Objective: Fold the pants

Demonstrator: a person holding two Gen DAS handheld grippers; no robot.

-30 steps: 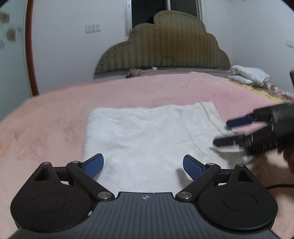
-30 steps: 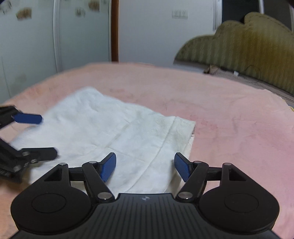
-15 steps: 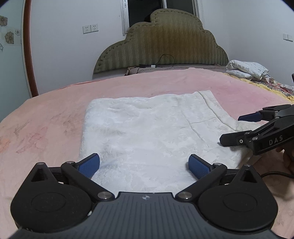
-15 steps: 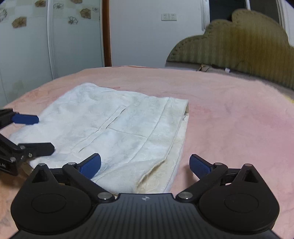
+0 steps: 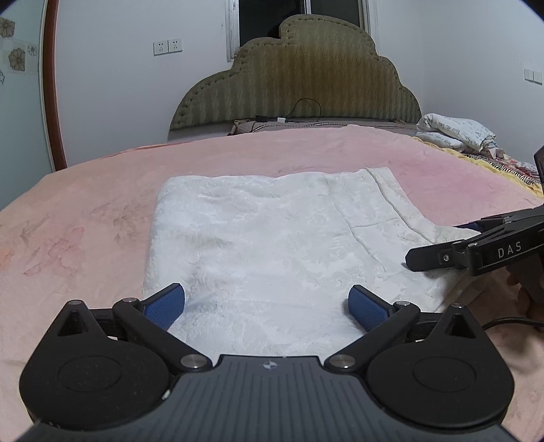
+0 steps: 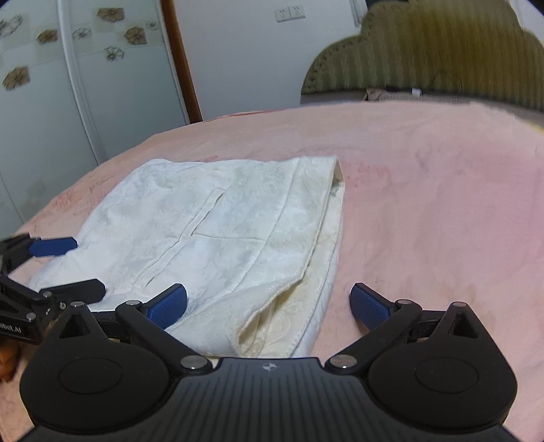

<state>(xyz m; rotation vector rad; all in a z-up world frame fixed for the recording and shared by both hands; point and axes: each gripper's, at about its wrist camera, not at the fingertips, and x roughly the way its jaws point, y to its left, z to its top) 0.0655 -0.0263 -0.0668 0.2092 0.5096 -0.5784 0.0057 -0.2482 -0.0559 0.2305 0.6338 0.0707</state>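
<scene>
Evidently poised for a fresh grasp, the left gripper (image 5: 267, 302) and right gripper (image 6: 268, 302) hang wide and empty at the lower centre of their views, straddling the near edge of the folded white pants (image 5: 272, 238) lying flat mid-frame on the pink bedspread (image 5: 85, 221).

We find a home bedroom. A bed (image 5: 102, 190) under a pink fleece blanket (image 6: 442, 190) stands against an olive padded headboard (image 5: 306, 78) with a scalloped top. Folded bedding (image 5: 455, 131) lies by it. We note wall sockets (image 5: 167, 47), a window (image 5: 272, 17), and flower-patterned wardrobe doors (image 6: 44, 85).
</scene>
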